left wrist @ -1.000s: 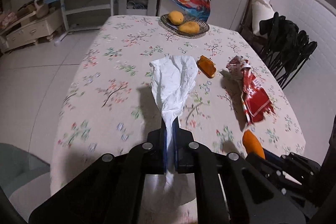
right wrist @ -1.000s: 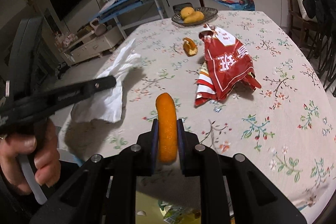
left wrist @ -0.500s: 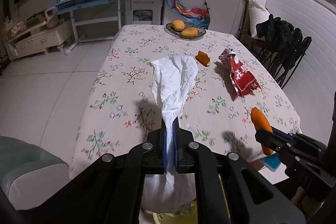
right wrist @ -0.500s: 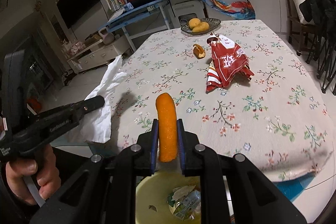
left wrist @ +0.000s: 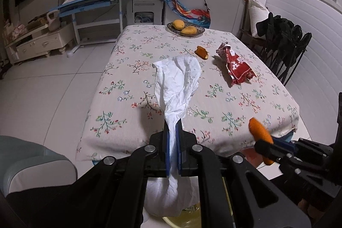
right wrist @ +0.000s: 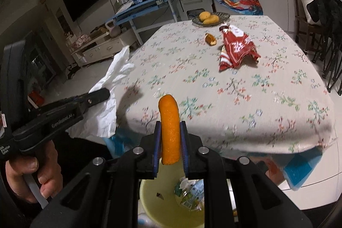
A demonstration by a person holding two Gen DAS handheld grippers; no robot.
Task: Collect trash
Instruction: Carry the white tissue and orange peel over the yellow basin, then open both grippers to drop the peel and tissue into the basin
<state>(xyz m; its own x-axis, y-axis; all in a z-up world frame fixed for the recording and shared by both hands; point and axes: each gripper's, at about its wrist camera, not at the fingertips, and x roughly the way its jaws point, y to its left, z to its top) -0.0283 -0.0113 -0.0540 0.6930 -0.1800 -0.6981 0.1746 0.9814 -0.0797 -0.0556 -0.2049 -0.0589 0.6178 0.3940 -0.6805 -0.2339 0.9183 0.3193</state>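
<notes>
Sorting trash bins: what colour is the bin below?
Pale yellow bin, best in the right wrist view.

Open yellow bin (right wrist: pixel 149 202) sits at 6 o'clock under both loads, with free space above its rim. At 12 o'clock the tabletop (right wrist: pixel 245 99) edge blocks the way forward; white floor (left wrist: pixel 42 95) at 9 o'clock lies open.
</notes>
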